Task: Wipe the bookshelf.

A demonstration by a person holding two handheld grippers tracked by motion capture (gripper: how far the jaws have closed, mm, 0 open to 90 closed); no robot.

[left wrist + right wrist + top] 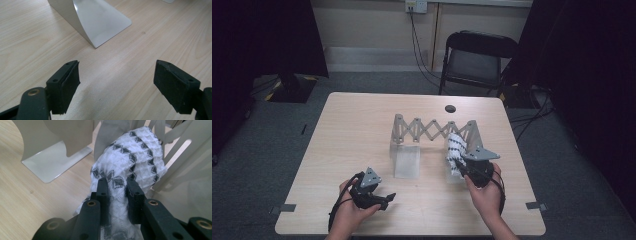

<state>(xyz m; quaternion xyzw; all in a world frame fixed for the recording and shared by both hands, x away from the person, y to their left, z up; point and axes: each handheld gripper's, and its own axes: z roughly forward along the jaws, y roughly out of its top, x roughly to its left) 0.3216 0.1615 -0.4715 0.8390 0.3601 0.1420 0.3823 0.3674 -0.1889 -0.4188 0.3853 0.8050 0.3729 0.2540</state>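
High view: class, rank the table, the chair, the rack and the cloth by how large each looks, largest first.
1. Table
2. Chair, though it stands farther off, so it looks smaller than it is
3. Rack
4. Cloth

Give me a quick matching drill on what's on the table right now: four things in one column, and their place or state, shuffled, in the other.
Things:
1. left gripper
2. right gripper
3. cloth
4. folding rack

States:
A. white with black pattern, bunched against the rack's right end
B. jaws wide apart over bare table
C. stands across the middle of the table, grey, criss-cross bars
D. jaws closed on fabric

Pairs: 1-B, 2-D, 3-A, 4-C
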